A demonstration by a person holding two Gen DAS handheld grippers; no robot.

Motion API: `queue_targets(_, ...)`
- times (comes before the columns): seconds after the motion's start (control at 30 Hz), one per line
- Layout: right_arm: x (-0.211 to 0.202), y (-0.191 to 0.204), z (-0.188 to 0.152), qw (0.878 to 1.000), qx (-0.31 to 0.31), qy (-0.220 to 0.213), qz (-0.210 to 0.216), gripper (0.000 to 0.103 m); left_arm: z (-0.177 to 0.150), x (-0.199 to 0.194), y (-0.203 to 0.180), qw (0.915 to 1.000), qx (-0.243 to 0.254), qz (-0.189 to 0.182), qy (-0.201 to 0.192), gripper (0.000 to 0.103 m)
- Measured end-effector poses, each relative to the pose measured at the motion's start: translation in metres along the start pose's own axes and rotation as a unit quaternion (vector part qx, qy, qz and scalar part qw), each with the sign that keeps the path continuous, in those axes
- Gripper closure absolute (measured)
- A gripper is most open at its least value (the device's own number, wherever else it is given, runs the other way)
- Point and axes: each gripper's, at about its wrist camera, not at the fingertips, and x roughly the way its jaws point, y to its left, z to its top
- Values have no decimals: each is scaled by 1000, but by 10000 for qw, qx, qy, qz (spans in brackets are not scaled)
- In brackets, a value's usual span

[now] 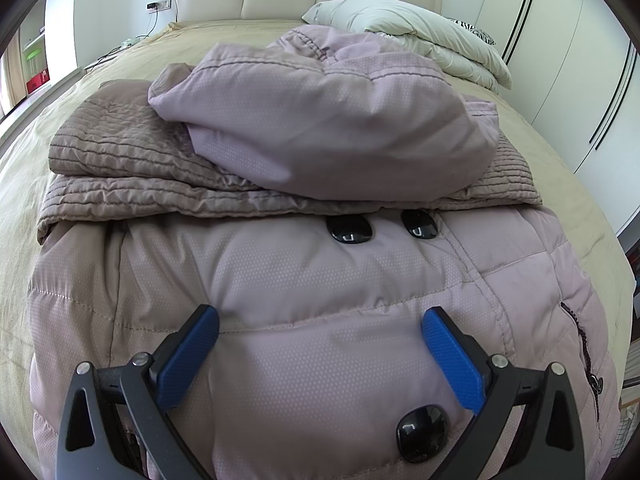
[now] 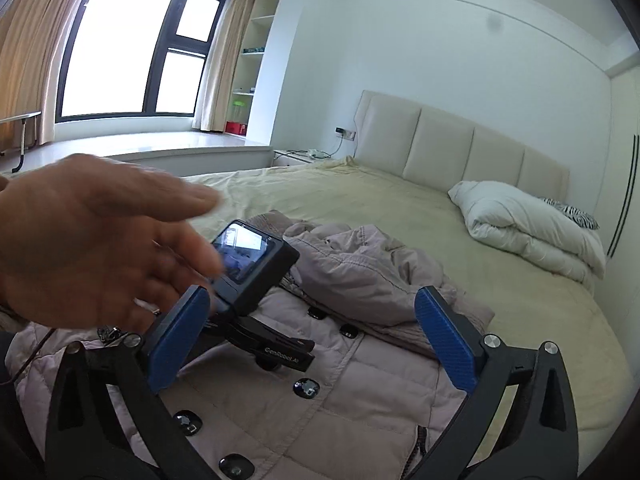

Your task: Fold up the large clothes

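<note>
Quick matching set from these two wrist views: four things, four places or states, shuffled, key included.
1. mauve quilted puffer coat
2. white rolled duvet
3. left gripper
4. bare open hand

a. jaws wide apart over the coat
b. spread on the bed, hood end bunched
c. blurred, above the other gripper's camera
d. by the padded headboard

Pairs: 1-b, 2-d, 3-a, 4-c

So the puffy mauve quilted coat (image 1: 320, 300) lies on the beige-sheeted bed (image 1: 120, 64) near its foot edge, hood folded back onto it, and the rolled white duvet (image 1: 420, 36) sits behind, by the headboard's right corner.
</note>
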Motion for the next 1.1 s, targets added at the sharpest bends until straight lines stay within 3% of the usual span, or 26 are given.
queue_targets(0.13,21,-58,-17,9926,1194,194,124,0,0,0,0,10000,1,0,0,0)
queue_targets(0.23,41,-109,-38,9691,2427,438,25,0,0,0,0,10000,-7,-1,-12,0)
queue_targets(0.27,50,-128,-49,9515,2996,693,18,0,0,1,0,10000,-6,2,-35,0)
queue_targets(0.3,59,-144,-60,9263,3618,1056,47,0,0,0,0,10000,-4,5,-31,0)
queue_targets(0.37,79,-169,-91,8646,4727,1641,458,0,-3,2,1,10000,-6,3,-25,0)
queue_targets(0.4,85,-177,-104,8393,5120,1695,684,0,-4,2,1,10000,-6,1,-27,0)
queue_targets(0.43,83,-182,-112,8248,5372,1577,785,0,-4,2,1,10000,-5,5,-21,0)
queue_targets(0.47,80,-185,-117,8221,5458,1403,809,0,-4,3,1,10000,10,26,-8,0)
queue_targets(0.57,71,-184,-121,8324,5384,1001,849,0,-2,6,-5,9999,56,96,21,0)
queue_targets(0.63,74,-179,-122,8270,5417,891,1212,0,-2,5,-6,9999,54,99,2,0)
queue_targets(0.7,73,-170,-115,8143,5507,822,1640,0,1,7,-11,9998,79,183,35,0)
queue_targets(0.77,75,-163,-109,8191,5384,828,1801,0,3,8,-16,9995,108,294,39,0)
queue_targets(0.83,76,-155,-98,8397,5044,1121,1672,0,7,10,-17,9992,129,341,135,0)
queue_targets(0.97,79,-149,-83,8715,4467,1811,909,0,14,0,-22,9977,212,613,204,0)
queue_targets(1.07,71,-136,-57,9268,3201,1940,-305,0,16,-27,-21,9938,222,1061,-247,1)
queue_targets(1.1,70,-130,-48,9389,2750,1971,-630,0,17,-40,-18,9919,232,1170,-435,1)
